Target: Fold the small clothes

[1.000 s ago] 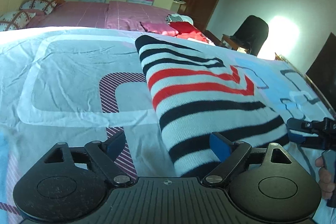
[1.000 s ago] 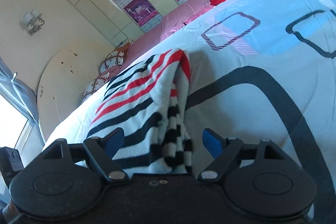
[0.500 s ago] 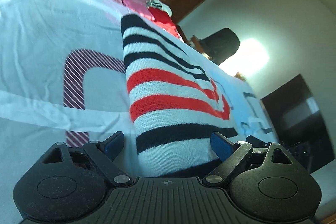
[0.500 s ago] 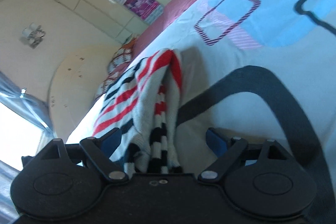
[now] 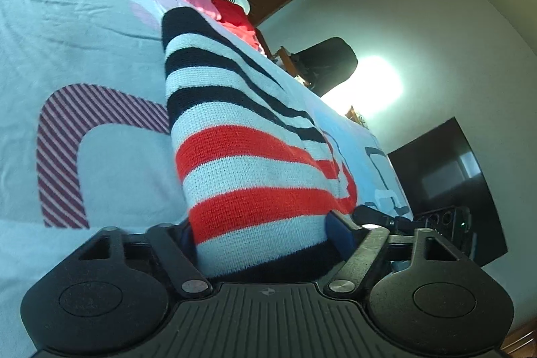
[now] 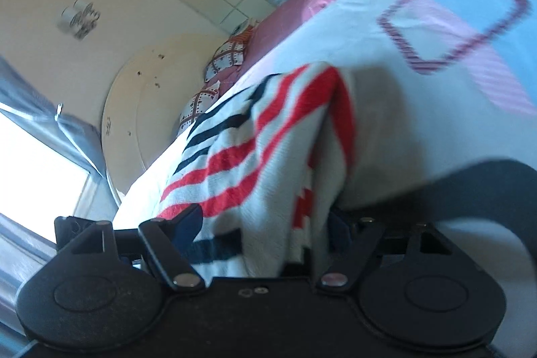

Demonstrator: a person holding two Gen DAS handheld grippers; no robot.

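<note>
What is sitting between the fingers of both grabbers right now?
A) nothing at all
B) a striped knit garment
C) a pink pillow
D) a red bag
B: the striped garment fills the gap between the fingers of the left gripper, and the same knit runs between the fingers of the right gripper, above the bedsheet.
</note>
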